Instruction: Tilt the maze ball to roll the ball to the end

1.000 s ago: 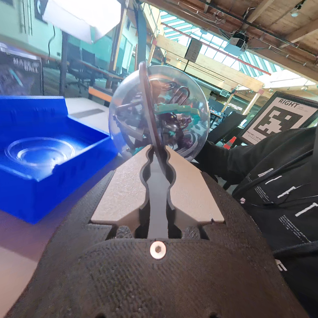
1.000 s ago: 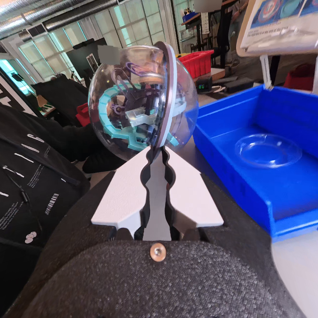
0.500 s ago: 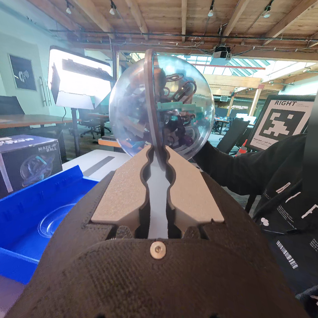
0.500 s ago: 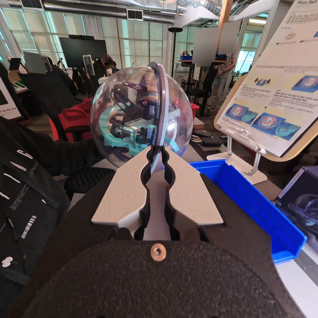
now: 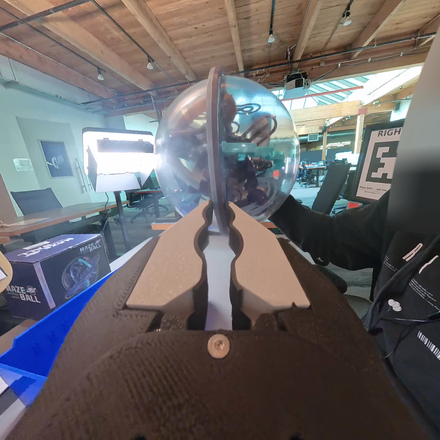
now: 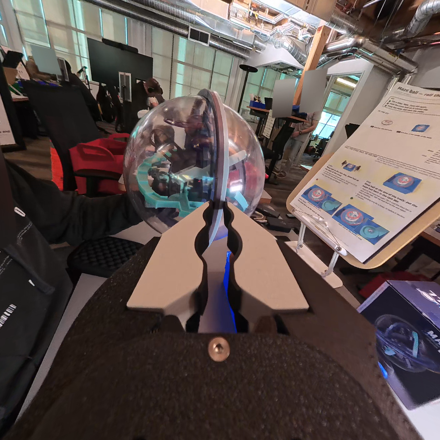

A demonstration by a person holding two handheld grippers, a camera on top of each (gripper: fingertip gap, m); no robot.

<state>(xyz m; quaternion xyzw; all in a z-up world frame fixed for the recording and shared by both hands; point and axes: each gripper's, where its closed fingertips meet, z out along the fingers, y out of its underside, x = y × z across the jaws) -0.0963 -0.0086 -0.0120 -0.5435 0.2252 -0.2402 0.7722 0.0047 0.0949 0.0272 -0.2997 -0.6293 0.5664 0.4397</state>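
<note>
The maze ball point(image 5: 250, 152) is a clear sphere with teal and dark tracks inside and a grey rim around its middle. My left gripper point(image 5: 219, 207) is shut on that rim from one side. My right gripper point(image 6: 217, 206) is shut on the rim of the maze ball point(image 6: 181, 171) from the opposite side. The ball is held up in the air between the two grippers. The small steel ball inside cannot be made out.
The blue tray point(image 5: 42, 338) lies below at the left. The maze ball's box point(image 5: 54, 269) stands behind it and shows in the right wrist view point(image 6: 409, 333). An instruction sheet on a stand point(image 6: 371, 181) is at the right. A black sleeve point(image 5: 338, 228) reaches behind the ball.
Both grippers have lifted and tilted the maze ball upward. The blue tray has dropped low in both views. Both grips on the rim are unchanged.
</note>
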